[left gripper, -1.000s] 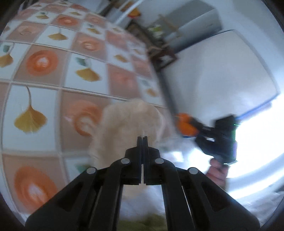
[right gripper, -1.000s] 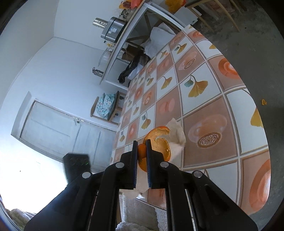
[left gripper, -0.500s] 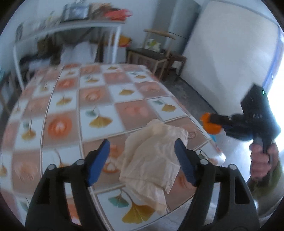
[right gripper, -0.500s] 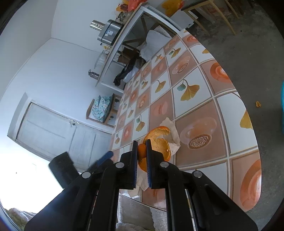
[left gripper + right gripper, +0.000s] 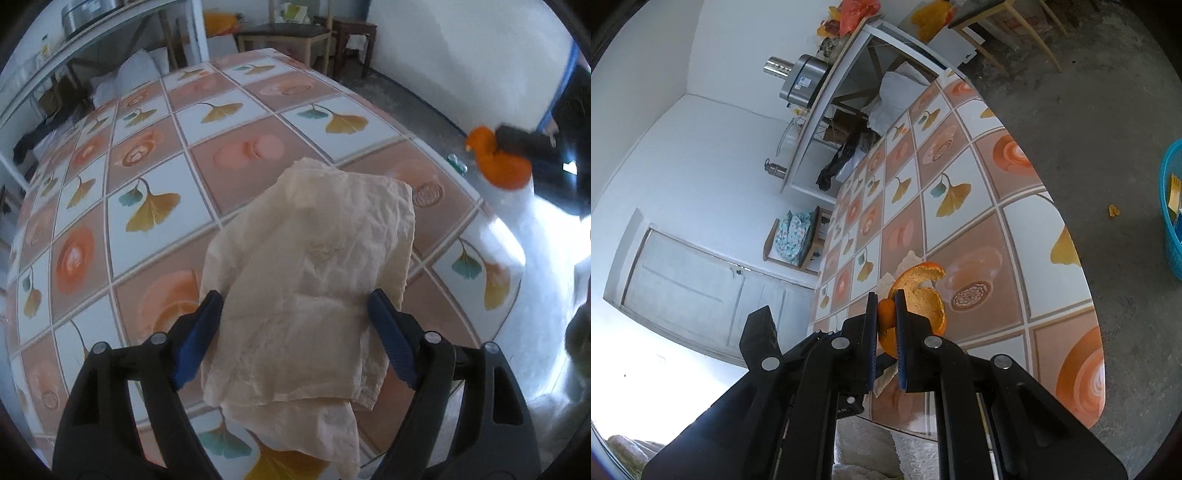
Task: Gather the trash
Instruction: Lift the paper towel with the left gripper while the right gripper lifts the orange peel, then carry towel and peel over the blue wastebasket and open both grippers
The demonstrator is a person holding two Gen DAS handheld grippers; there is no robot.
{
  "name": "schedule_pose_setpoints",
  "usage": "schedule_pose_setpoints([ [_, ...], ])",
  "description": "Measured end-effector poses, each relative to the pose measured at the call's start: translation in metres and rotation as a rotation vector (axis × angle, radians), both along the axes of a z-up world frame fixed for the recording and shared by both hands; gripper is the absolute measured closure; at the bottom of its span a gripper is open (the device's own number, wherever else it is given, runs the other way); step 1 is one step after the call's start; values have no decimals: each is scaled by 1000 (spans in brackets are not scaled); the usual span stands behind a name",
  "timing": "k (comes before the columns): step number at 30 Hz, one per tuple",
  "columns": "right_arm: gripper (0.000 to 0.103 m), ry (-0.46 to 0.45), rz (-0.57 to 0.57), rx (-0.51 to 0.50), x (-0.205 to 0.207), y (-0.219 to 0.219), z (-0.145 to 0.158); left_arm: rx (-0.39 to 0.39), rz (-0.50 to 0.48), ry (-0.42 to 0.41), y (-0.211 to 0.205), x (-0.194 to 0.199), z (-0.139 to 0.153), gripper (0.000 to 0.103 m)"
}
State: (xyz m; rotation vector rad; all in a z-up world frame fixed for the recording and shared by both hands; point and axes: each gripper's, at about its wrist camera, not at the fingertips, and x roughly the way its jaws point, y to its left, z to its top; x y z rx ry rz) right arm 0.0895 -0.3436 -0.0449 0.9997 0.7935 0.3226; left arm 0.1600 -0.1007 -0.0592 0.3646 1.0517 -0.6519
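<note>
A crumpled cream paper napkin lies on the tiled table near its front edge. My left gripper is open, its blue-padded fingers either side of the napkin's near end, not closed on it. My right gripper is shut on a curl of orange peel and holds it above the table's near corner; the peel also shows in the left wrist view, off the table's right side. A corner of the napkin shows behind the peel in the right wrist view.
The table has a ginkgo-leaf tile pattern. A blue basket with scraps stands on the concrete floor at the right. A small orange scrap lies on the floor. A shelf and chairs stand beyond the table.
My left gripper let go of the napkin and opened; the napkin now lies on the table between its fingers. My right gripper carried the peel a little further right, still shut on it.
</note>
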Motion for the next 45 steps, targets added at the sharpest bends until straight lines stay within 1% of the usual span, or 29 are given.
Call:
schedule_pose_setpoints([
  [2,94,0,-1,1,0,-1,-1,6,14,0,1,3,0,37],
  [3,94,0,-2,3,0,-1,-1,9,23,0,-1,5,0,39],
  [5,94,0,-4,6,-1,-2,-1,19,48,0,-1,8,1,50],
  [6,94,-1,-5,7,-1,-3,-2,27,60,-4,1,9,1,53],
  [7,94,0,-8,9,-1,-4,-3,30,68,-6,0,11,2,61],
  [8,94,0,-10,11,-2,-5,-3,31,82,-6,2,13,3,71],
  [9,94,0,-11,12,-2,-6,-4,33,92,-5,2,15,3,76],
  [10,94,0,-13,13,-2,-6,-5,28,102,2,4,17,4,87],
  [11,94,0,-14,14,-3,-7,-5,22,109,12,5,19,4,93],
  [13,94,-2,-16,16,-3,-6,-6,8,121,28,7,21,5,97],
  [16,94,-10,-16,19,-6,-6,-5,-4,131,19,8,18,10,98],
  [22,94,-26,-12,22,-8,-6,-3,-67,144,1,9,8,31,98],
  [28,94,-51,-18,20,-14,-10,0,-135,124,-20,1,-3,57,98],
  [33,94,-68,-52,9,-26,-23,5,-175,93,-27,-13,-10,72,98],
  [38,94,-80,-145,-13,-53,-51,10,-189,8,-53,-46,-16,88,98],
  [41,94,-70,-215,-19,-74,-68,8,-202,-59,-64,-74,-20,95,98],
  [45,94,-40,-306,-14,-107,-88,-4,-217,-164,-25,-123,-26,95,98],
])
